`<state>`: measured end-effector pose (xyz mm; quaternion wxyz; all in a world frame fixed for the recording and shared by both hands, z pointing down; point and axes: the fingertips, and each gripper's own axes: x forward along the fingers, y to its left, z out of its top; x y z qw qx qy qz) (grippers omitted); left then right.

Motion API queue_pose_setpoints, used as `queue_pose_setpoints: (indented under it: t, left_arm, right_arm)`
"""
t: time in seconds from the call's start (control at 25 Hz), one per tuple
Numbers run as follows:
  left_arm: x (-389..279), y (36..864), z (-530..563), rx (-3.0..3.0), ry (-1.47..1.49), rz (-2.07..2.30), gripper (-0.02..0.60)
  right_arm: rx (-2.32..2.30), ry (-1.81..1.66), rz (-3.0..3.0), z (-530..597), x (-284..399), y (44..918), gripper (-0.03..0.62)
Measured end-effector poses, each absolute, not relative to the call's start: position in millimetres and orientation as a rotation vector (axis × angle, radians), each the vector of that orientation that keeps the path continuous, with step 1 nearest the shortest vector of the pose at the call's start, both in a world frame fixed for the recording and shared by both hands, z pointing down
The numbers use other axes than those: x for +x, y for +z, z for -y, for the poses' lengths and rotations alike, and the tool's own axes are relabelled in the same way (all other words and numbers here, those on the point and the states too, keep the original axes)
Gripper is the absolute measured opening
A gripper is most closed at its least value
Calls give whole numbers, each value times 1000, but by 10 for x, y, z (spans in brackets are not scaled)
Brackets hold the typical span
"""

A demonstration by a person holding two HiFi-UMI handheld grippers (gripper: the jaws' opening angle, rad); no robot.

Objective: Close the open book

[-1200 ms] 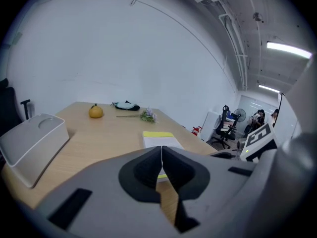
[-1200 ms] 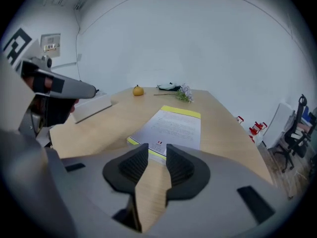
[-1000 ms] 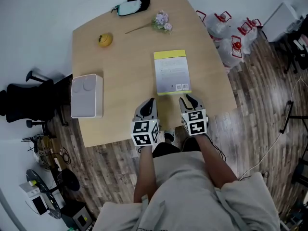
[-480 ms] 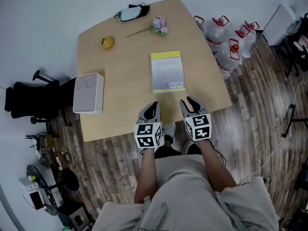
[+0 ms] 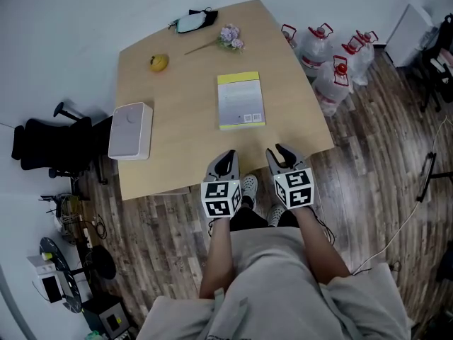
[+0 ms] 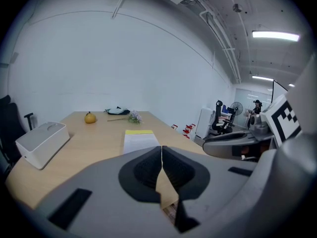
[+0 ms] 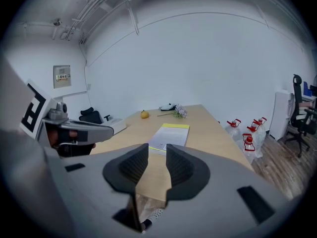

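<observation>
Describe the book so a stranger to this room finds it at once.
Start at the light wooden table. Right of its middle, toward the person's edge, lies a pale rectangular book, closed. Unlike the white box, yellow fruit and flowers, it is flat with a yellow band at its far end.

The left gripper (image 5: 227, 156) and the right gripper (image 5: 280, 151) have been drawn back from the closed book (image 5: 241, 99). A second ago their tips were just beside its near edge; now they are held apart from it, at the near edge of the table (image 5: 177, 147).
</observation>
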<state>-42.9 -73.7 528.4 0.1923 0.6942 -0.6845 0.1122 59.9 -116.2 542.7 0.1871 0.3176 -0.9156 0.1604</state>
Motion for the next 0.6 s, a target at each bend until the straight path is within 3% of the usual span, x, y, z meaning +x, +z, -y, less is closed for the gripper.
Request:
queue_pose_setpoints:
  t: [0.6]
  left_arm:
    - [-158, 5252, 257, 1965, 349, 1944, 23]
  right_arm:
    - [852, 389, 2677, 740, 787, 5255, 67]
